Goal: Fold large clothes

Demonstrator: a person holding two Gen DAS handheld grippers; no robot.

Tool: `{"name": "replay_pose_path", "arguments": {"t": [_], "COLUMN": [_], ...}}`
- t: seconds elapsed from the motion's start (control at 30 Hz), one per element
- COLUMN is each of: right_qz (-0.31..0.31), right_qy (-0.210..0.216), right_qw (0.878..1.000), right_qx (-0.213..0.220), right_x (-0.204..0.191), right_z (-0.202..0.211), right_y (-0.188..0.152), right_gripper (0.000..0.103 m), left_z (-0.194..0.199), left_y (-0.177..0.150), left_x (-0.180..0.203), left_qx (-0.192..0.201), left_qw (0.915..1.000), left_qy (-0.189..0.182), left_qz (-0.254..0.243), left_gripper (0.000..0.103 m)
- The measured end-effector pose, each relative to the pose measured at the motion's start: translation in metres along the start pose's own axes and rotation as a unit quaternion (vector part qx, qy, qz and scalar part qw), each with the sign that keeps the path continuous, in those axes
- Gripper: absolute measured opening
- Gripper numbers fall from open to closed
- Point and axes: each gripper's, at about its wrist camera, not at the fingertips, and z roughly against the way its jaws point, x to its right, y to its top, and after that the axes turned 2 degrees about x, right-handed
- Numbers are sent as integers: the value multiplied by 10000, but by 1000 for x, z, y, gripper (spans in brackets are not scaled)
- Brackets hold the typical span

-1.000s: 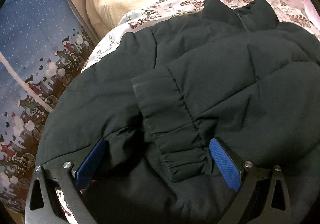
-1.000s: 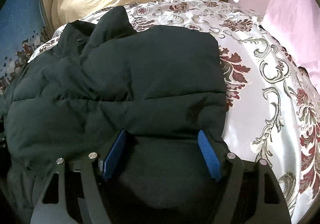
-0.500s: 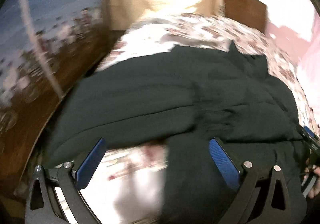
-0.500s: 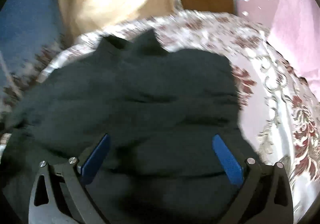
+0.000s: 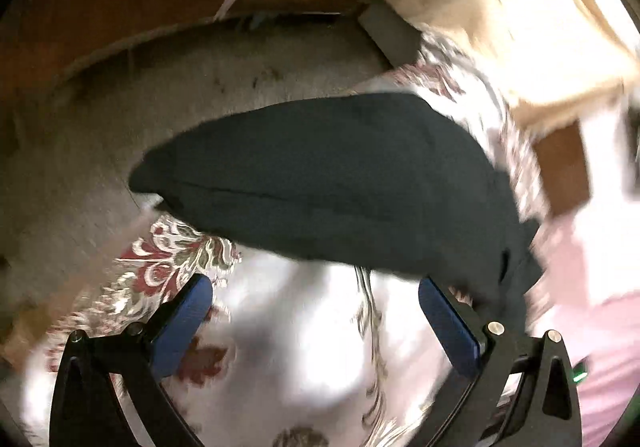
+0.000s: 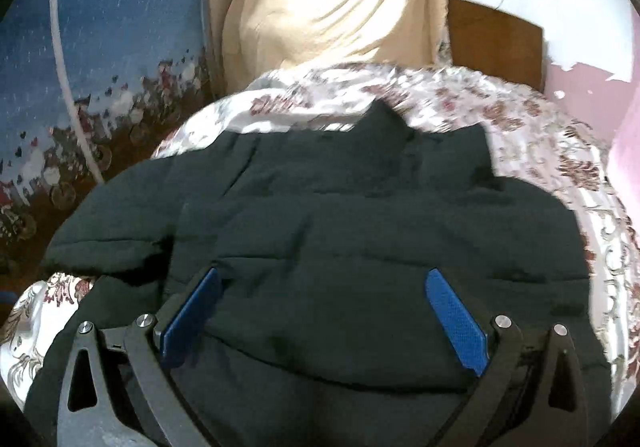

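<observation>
We have the dark padded jacket (image 6: 360,247) lying on the floral bedspread (image 6: 560,151), collar at the far end by the cream cloth (image 6: 328,7), both sleeves already brought in over the body. Our right gripper (image 6: 324,311) hovers above the near half of the jacket with its tongs spread wide and nothing pinched between them. Our left gripper (image 5: 316,319) is likewise wide apart and empty, out over bare bedspread, with the jacket (image 5: 340,175) lying beyond its tips — the picture is blurred, so finer detail is lost.

The step in hand, as we judge it, is taking up the near hem for the fold toward the collar. To do it well, we should bring each gripper to its own corner of the hem, bite through all the puffy layers, then lift both together — an uneven lift would probably let the tucked sleeves slide out.
</observation>
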Motion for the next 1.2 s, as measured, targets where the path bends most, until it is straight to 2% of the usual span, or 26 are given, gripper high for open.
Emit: {"name": "replay_pose_path", "arguments": {"t": [0.07, 0.17, 0.27, 0.37, 0.47, 0.53, 0.63, 0.77, 0.83, 0.97, 1.07, 1.2], "right_qz": [178, 419, 575, 503, 464, 528, 595, 507, 525, 439, 103, -154], "right_qy": [-112, -271, -459, -409, -372, -435, -500, -370, -377, -258, 85, 392], "right_qw": [9997, 9983, 9963, 9970, 9973, 9965, 9958, 9966, 9962, 9975, 9995, 9986], "right_qx": [-147, -292, -446, -415, -429, -470, -493, -540, -577, -496, -293, -333], "right_x": [-18, -39, -54, -50, -50, -52, -53, -46, -47, -43, -30, 1], "right_z": [-13, -31, -49, -53, -54, -56, -62, -72, -74, -68, -45, -7], "right_y": [-1, -5, -18, -31, -33, -35, -36, -40, -40, -38, -32, -27], "right_gripper": [101, 101, 101, 102, 102, 102, 102, 102, 102, 102, 102, 102], "left_z": [-11, -32, -48, -58, -68, -72, -67, -51, -40, 2, 36, 72], "left_y": [4, 6, 10, 15, 19, 22, 20, 25, 28, 33, 33, 19], "left_x": [-13, -28, -30, -36, -43, -47, -52, -30, -15, 15, 48, 110], "left_qx": [-50, -120, -15, 67, 137, 228, 446, 920, 1163, 1677, 2062, 2530], "left_qw": [9985, 9919, 9894, 9852, 9808, 9765, 9702, 9811, 9829, 9798, 9773, 9658], "left_qy": [-257, -537, -661, -840, -834, -826, -975, -550, -389, -337, -262, -221], "left_qz": [483, 1143, 1291, 1490, 1756, 1975, 2172, 1614, 1371, 1031, 416, -520], "left_gripper": [103, 103, 101, 98, 72, 43, 13, 7, 6, 6, 6, 6]}}
